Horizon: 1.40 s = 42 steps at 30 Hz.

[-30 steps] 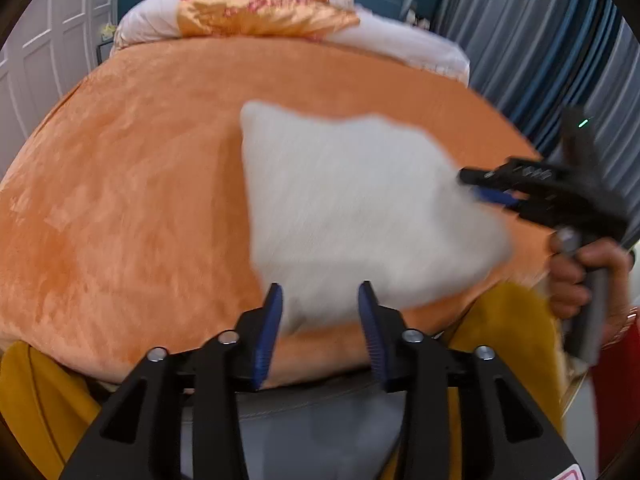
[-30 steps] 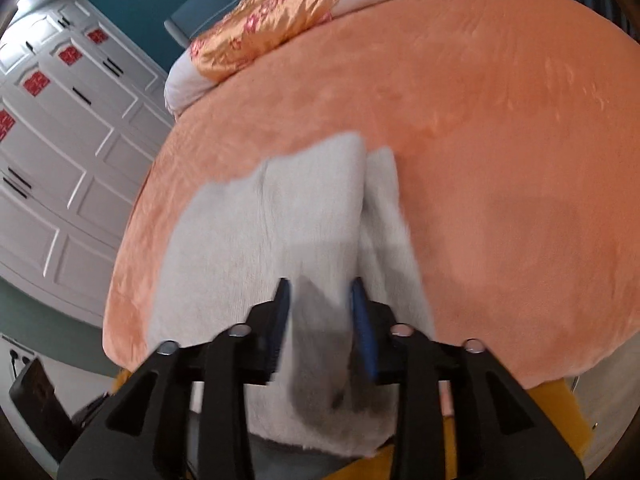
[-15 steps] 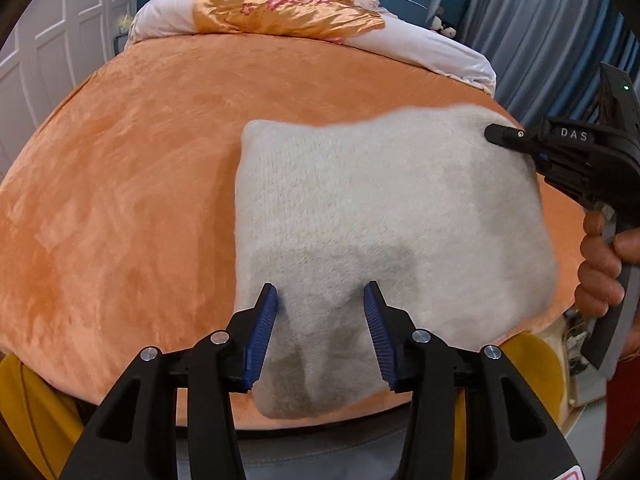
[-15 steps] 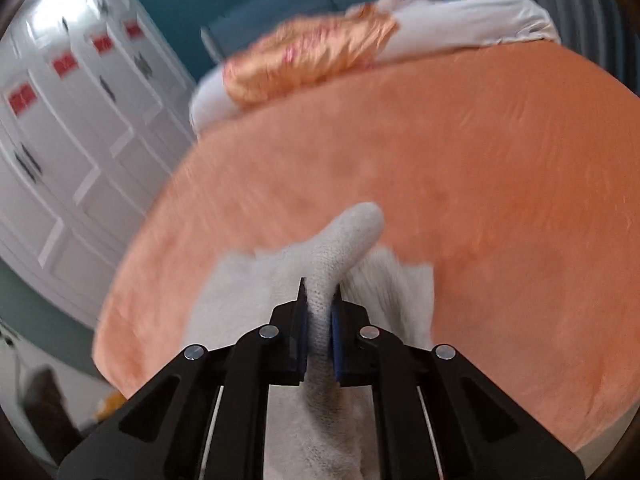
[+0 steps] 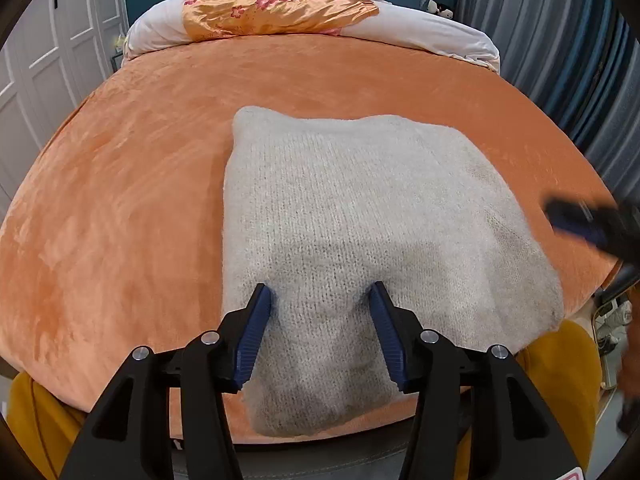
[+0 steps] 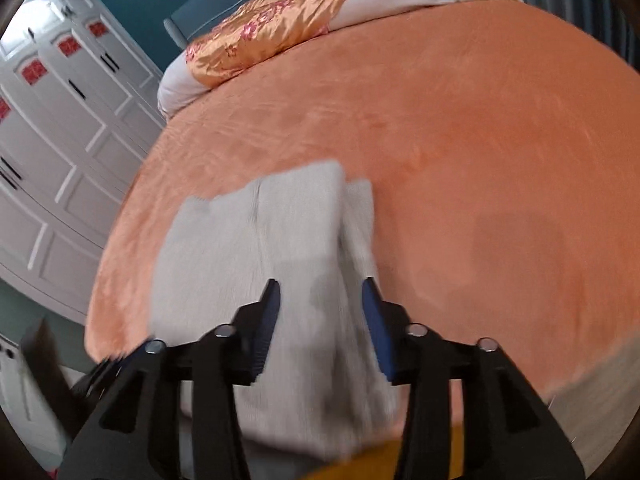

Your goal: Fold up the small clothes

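A grey knitted garment (image 5: 372,224) lies folded flat on the near part of an orange bed cover (image 5: 120,184). My left gripper (image 5: 320,300) is open, its jaws standing over the garment's near edge, holding nothing. The right gripper shows blurred at the right edge of the left wrist view (image 5: 588,224). In the right wrist view the garment (image 6: 256,248) lies in folded layers under my right gripper (image 6: 320,296), which is open and empty above the garment's near end.
A white pillow roll with an orange floral satin cover (image 5: 276,8) lies at the bed's far end. White wardrobe doors (image 6: 52,128) stand on the left, grey-blue curtains (image 5: 560,40) on the right. Yellow fabric (image 5: 560,360) hangs below the bed's near edge.
The right gripper was shut on a lifted fold of the garment half a second ago; it has let go and is now open. The garment now lies flat. The left gripper stayed open.
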### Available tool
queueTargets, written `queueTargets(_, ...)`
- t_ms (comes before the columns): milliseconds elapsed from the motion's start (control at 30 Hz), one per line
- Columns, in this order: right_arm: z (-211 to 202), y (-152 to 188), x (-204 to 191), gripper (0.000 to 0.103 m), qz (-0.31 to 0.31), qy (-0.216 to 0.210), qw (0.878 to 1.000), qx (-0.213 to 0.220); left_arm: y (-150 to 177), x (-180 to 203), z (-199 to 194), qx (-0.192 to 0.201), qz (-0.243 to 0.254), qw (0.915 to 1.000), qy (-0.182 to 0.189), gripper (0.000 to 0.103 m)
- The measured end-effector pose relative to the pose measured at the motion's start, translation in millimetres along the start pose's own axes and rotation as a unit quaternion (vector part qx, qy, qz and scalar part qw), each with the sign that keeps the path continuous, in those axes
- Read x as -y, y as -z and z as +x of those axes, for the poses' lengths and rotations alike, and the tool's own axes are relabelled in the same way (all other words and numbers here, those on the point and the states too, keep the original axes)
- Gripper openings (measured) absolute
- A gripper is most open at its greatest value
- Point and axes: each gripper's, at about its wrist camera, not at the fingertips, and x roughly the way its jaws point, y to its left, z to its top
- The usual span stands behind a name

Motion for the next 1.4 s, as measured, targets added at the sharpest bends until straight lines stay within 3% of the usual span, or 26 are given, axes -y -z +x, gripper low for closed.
queueTargets(133, 4, 36, 7, 0.046, 0.041, -0.032, 0.998, -0.037, 3, 6, 2, 0.006, 0.006, 0.9999, -0.010, 0.054)
queueTargets(233, 24, 52, -2, 0.050, 0.017, -0.001, 0.998, -0.054, 3, 9, 3, 0.005, 0.008, 0.9998, -0.016, 0.055)
queueTargets(300, 29, 52, -6, 0.031, 0.001, 0.015, 0.998, -0.054, 2, 9, 3, 0.004, 0.007, 0.9998, -0.016, 0.055)
queueTargets(333, 29, 49, -9, 0.015, -0.006, 0.008, 0.999, -0.054, 2, 9, 3, 0.002, 0.007, 0.9999, -0.015, 0.055)
queueTargets(467, -22, 31, -27, 0.010, -0.030, -0.009, 0.999, 0.027, -2, 9, -3, -0.004, -0.005, 1.0000, -0.007, 0.055)
queueTargets(533, -37, 30, -25, 0.010, -0.031, -0.003, 0.999, 0.039, -2, 8, -6, -0.004, -0.007, 1.0000, -0.003, 0.055)
queueTargets(600, -22, 34, -16, 0.010, -0.026, 0.016, 0.999, 0.014, 0, 10, -6, -0.004, -0.002, 0.9999, -0.009, 0.055)
queueTargets(667, 19, 46, 6, 0.010, -0.012, 0.052, 0.997, -0.048, 4, 14, -3, -0.006, 0.010, 0.9998, -0.018, 0.055)
queueTargets(733, 44, 58, 21, 0.010, 0.021, 0.046, 0.995, -0.082, 7, 20, 0, -0.008, 0.023, 0.9993, -0.027, 0.055)
queueTargets(933, 28, 47, -3, 0.015, -0.013, 0.075, 0.994, -0.082, 9, 21, -1, -0.004, 0.025, 0.9992, -0.031, 0.056)
queueTargets(1033, 10, 43, -8, 0.023, 0.002, 0.062, 0.996, -0.069, 9, 20, -1, -0.005, 0.028, 0.9990, -0.034, 0.056)
queueTargets(1133, -7, 36, -19, 0.025, 0.004, 0.051, 0.998, -0.039, 9, 20, -1, -0.004, 0.025, 0.9991, -0.033, 0.056)
queueTargets(1200, -13, 19, -21, 0.033, -0.007, 0.040, 0.999, -0.025, 8, 19, -3, -0.005, 0.022, 0.9992, -0.032, 0.056)
queueTargets(1267, -7, 4, -27, 0.042, -0.028, 0.053, 0.998, -0.010, 4, 15, -7, -0.007, 0.012, 0.9996, -0.023, 0.056)
queueTargets(1333, 4, -13, -31, 0.050, -0.040, 0.064, 0.997, -0.001, -3, 4, -20, 0.005, -0.024, 0.9997, 0.008, 0.056)
queueTargets(1400, 23, -31, -31, 0.050, -0.036, 0.059, 0.998, -0.006, -12, -5, -31, 0.022, -0.048, 0.9984, 0.022, 0.056)
